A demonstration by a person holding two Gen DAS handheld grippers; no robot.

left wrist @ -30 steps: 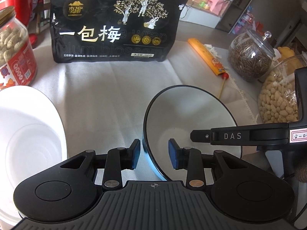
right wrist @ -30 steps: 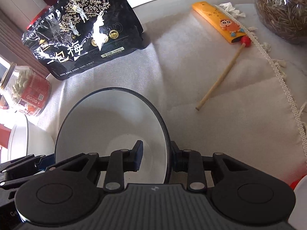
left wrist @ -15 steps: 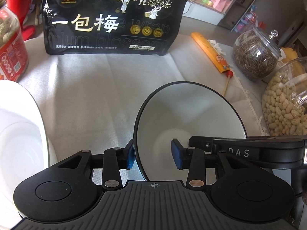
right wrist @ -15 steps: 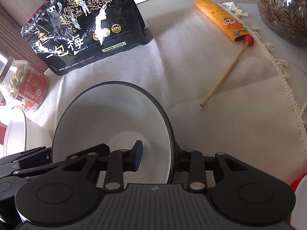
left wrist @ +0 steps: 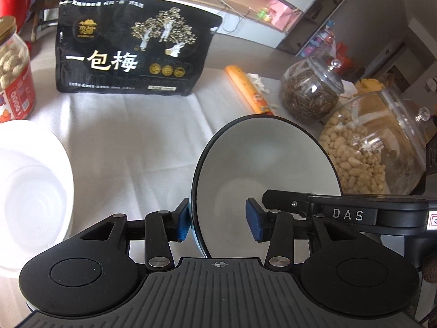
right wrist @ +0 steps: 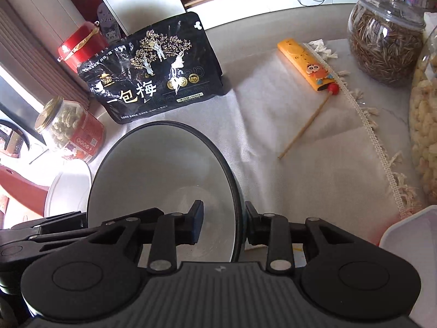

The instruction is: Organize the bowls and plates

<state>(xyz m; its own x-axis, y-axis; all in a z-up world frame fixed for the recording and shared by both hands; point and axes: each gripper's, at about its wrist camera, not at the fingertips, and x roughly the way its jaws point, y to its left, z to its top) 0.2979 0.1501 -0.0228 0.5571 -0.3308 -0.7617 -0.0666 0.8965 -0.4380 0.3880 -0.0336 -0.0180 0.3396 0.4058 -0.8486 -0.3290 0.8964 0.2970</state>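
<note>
My right gripper [right wrist: 222, 225] alone pinches the bowl [right wrist: 164, 169] rim; my left gripper [left wrist: 217, 224], just opening, straddles it loosely, so it may tip out.

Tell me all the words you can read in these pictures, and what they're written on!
"一包梅": big letters on the black snack bag.
"wrap" and "plum blossom": faint grey letters on the same bag.
"DAS": white letters on the right gripper, seen in the left wrist view.
The small print on the bag, its gold logo, the red label of the peanut jar and the white sticker beside "DAS": too small or cut off to read.
</note>
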